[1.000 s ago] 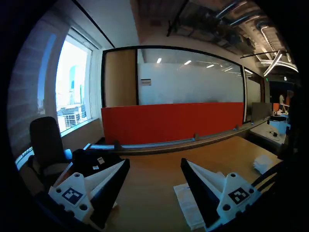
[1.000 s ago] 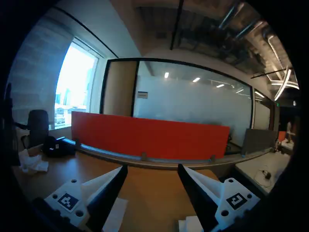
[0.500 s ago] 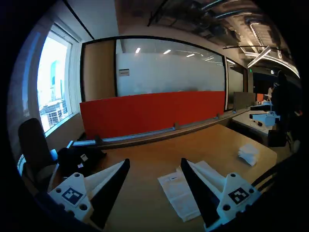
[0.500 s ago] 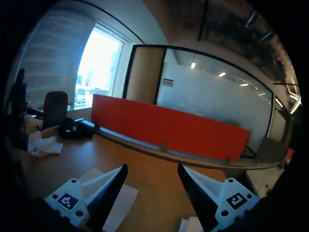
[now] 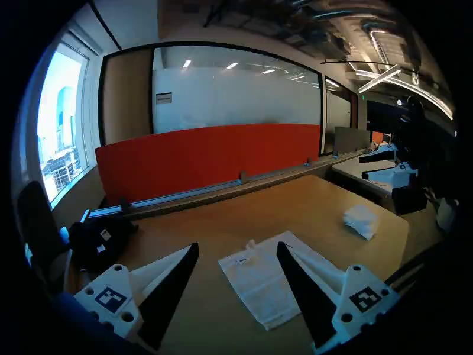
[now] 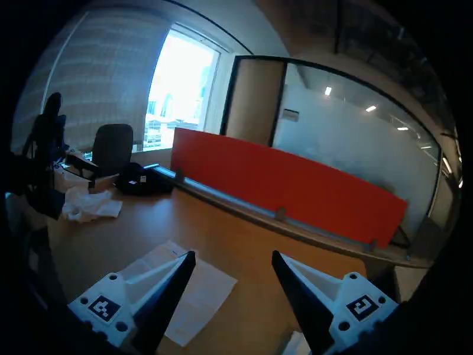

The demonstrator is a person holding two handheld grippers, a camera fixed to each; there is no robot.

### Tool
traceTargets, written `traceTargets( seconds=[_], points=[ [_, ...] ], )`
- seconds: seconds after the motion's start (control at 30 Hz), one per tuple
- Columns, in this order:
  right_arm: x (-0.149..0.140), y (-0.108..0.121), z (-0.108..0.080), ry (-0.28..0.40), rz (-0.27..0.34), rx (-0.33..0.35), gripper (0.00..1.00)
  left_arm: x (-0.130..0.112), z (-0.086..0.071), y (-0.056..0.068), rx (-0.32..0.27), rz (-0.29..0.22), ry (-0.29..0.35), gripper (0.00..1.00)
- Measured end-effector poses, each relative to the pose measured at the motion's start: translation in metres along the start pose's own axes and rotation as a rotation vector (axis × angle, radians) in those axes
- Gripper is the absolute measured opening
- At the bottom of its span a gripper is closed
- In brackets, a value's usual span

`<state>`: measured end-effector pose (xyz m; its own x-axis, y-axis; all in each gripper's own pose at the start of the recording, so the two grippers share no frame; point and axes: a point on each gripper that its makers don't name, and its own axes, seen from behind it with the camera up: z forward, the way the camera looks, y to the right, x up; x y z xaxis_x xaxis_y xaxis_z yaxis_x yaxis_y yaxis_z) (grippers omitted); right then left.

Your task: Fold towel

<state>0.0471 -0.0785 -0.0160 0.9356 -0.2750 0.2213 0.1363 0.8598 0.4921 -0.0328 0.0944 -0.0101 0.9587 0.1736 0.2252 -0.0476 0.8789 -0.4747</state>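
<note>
At the bottom of the left gripper view, my left gripper (image 5: 236, 248) has its two white fingers spread wide apart with nothing between them. The towel (image 5: 260, 284) lies flat on the wooden table (image 5: 284, 204) in the lower centre of the frame; it is white and roughly rectangular, with a small tag near its far edge. My right-hand finger overlaps its right side in the picture, and I cannot tell whether it touches. A small folded white cloth (image 5: 361, 220) sits well apart from it at right of centre, near the table's edge. A black bag (image 5: 97, 239) rests at left, below the red partition (image 5: 207, 157) that runs across the middle. A window (image 5: 56, 142) is at upper left. In the right gripper view, my right gripper (image 6: 232, 255) is likewise wide open and empty. The towel (image 6: 198, 293) appears at lower left of centre, partly behind my left-hand finger, spread flat on the table (image 6: 248, 236). A crumpled white cloth (image 6: 88, 204) lies at the left, near the black bag (image 6: 142, 177) and an office chair (image 6: 112, 148). The red partition (image 6: 290, 186) slants from centre to right, and the window (image 6: 177, 89) is bright at the top. A white bit of cloth shows at the bottom edge beside my right-hand finger; it is too cropped to identify.
</note>
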Motion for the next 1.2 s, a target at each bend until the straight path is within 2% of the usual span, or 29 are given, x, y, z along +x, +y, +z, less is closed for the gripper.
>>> traceTargets(
  seconds=[0.3, 0.67, 1.2],
  points=[
    [-0.021, -0.016, 0.005, -0.041, -0.030, 0.044, 1.00, -0.022, 0.008, 0.008, -0.038, 0.000, -0.042, 0.98],
    [-0.054, -0.036, 0.019, -0.084, -0.024, 0.084, 1.00, -0.061, 0.024, 0.022, -0.071, 0.022, -0.092, 0.98],
    [-0.116, -0.064, 0.041, -0.159, -0.022, 0.136, 1.00, -0.120, 0.047, 0.053, -0.141, 0.061, -0.175, 0.98]
  ],
)
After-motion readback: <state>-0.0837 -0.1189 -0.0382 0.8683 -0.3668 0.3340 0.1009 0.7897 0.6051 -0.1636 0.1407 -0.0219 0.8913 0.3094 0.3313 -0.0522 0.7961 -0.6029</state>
